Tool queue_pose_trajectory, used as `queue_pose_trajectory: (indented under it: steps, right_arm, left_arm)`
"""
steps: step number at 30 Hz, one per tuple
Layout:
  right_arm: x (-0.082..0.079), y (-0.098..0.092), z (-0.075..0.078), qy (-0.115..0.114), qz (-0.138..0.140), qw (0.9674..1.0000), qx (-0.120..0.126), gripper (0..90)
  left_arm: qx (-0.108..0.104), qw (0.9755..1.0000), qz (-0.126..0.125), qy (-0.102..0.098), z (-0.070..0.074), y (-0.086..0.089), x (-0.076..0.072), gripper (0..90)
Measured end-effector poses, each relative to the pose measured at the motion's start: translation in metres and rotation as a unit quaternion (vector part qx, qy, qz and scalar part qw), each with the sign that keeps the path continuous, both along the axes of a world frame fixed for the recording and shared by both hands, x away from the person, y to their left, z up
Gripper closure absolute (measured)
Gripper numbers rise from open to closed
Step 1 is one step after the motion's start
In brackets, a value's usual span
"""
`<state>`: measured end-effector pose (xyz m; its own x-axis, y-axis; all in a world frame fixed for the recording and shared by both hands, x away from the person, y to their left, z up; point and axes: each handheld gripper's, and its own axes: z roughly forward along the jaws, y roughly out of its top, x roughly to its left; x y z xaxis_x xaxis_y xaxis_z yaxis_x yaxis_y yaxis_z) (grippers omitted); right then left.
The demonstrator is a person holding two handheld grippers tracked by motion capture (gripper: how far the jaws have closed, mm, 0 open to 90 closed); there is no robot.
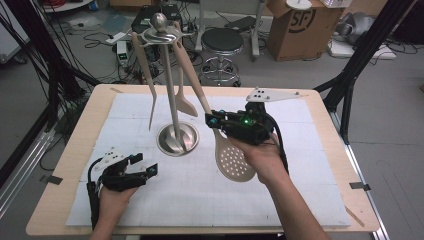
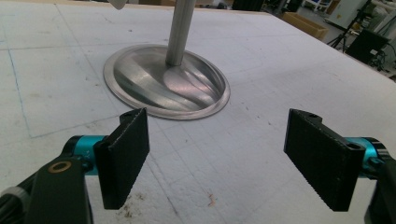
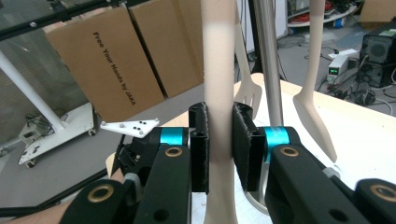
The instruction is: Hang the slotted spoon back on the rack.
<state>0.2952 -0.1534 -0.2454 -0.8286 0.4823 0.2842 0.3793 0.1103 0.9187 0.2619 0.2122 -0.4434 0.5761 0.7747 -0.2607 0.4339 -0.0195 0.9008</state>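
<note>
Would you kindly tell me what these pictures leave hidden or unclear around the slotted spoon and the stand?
- Slotted spoon: in the right gripper view its bowl is cut off at the bottom edge, its top at the upper edge.
- Whether its handle end still hangs on the stand: too small in the high view.
- Stand top: cut off in the left gripper view.

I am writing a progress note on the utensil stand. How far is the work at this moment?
Done: a fork and a spatula hang from the stand. In hand: the right gripper is shut on the handle of the slotted spoon, whose top end is up at the stand's hooks; I cannot tell whether it is hooked. The left gripper rests open near the stand's base. Left: finishing with the spoon and letting go.
</note>
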Motion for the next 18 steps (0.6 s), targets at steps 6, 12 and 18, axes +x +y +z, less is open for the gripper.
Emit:
queue_pose_trajectory:
  steps: [6,12,18]
  right_arm:
    - [0.006,0.008,-0.001,0.003,-0.003,0.9999,-0.014,78.8]
    - [0.008,0.016,-0.007,0.009,-0.007,0.9993,-0.035,78.8]
    - [0.011,0.016,-0.01,0.012,-0.024,0.9985,-0.047,78.2]
  left_arm:
    - [-0.004,1.0,0.001,0.002,0.0,0.001,0.0,23.0]
    - [-0.004,1.0,0.001,-0.001,0.001,0.001,-0.001,23.0]
    - [-0.005,1.0,0.003,0.0,0.001,0.002,-0.001,23.0]
